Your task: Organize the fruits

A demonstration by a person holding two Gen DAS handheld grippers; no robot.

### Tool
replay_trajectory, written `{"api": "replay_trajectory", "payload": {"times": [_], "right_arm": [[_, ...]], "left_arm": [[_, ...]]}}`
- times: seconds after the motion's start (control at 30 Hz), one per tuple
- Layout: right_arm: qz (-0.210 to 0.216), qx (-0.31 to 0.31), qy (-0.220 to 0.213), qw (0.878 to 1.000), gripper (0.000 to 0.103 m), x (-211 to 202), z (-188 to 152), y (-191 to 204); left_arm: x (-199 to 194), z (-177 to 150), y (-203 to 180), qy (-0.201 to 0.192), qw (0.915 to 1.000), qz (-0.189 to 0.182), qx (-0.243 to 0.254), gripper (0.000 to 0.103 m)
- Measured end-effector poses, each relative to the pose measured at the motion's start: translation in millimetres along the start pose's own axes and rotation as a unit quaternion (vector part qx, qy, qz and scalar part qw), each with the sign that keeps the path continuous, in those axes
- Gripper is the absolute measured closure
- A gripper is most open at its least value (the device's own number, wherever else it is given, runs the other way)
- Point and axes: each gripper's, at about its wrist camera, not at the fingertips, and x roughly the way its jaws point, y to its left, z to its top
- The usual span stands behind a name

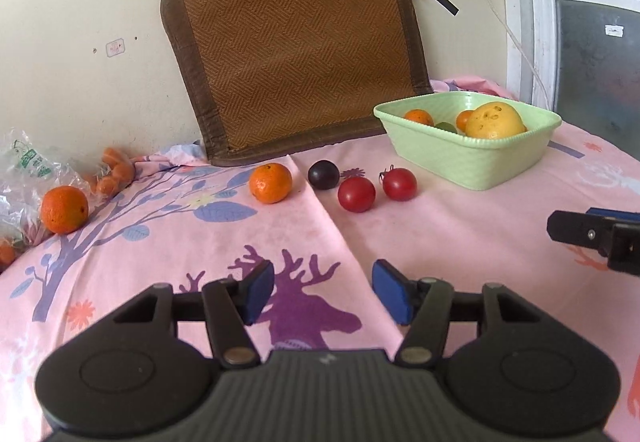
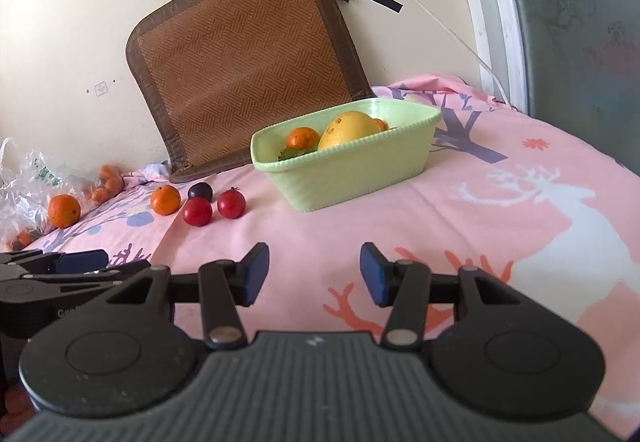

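Note:
A light green basket (image 1: pixel 472 161) (image 2: pixel 360 169) stands on the pink cloth and holds a large yellow fruit (image 1: pixel 495 120) (image 2: pixel 351 129), two oranges (image 1: pixel 419 117) and a green fruit. In front of it on the cloth lie an orange (image 1: pixel 270 183) (image 2: pixel 165 200), a dark plum (image 1: pixel 323 173) (image 2: pixel 200 191) and two red tomatoes (image 1: pixel 356 193) (image 1: pixel 400 183) (image 2: pixel 197 211) (image 2: pixel 231 203). Another orange (image 1: pixel 64 209) (image 2: pixel 64 210) lies far left. My left gripper (image 1: pixel 323 296) is open and empty, well short of the fruit. My right gripper (image 2: pixel 314 278) is open and empty, short of the basket.
A brown woven mat (image 1: pixel 292 49) leans on the wall behind the fruit. A clear plastic bag (image 1: pixel 28 177) with more small oranges lies at the far left. A white cable (image 1: pixel 508 21) hangs by the window frame. The right gripper's finger (image 1: pixel 592 234) shows at the right edge.

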Motion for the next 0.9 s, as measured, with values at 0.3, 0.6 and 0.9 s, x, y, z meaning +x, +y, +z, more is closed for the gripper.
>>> {"api": "replay_trajectory", "payload": {"times": [0.3, 0.6, 0.9], "right_arm": [[-0.003, -0.010, 0.013, 1.000, 0.050, 3, -1, 3], [-0.007, -0.005, 0.016, 1.000, 0.050, 5, -1, 2], [-0.009, -0.004, 0.018, 1.000, 0.050, 5, -1, 2]], "left_arm": [[-7, -4, 0, -0.026, 0.9996, -0.008, 0.008, 0.046], [-15, -7, -5, -0.054, 0.9982, -0.011, 0.024, 0.044], [-18, -8, -5, -0.063, 0.9976, -0.009, 0.027, 0.043]]}}
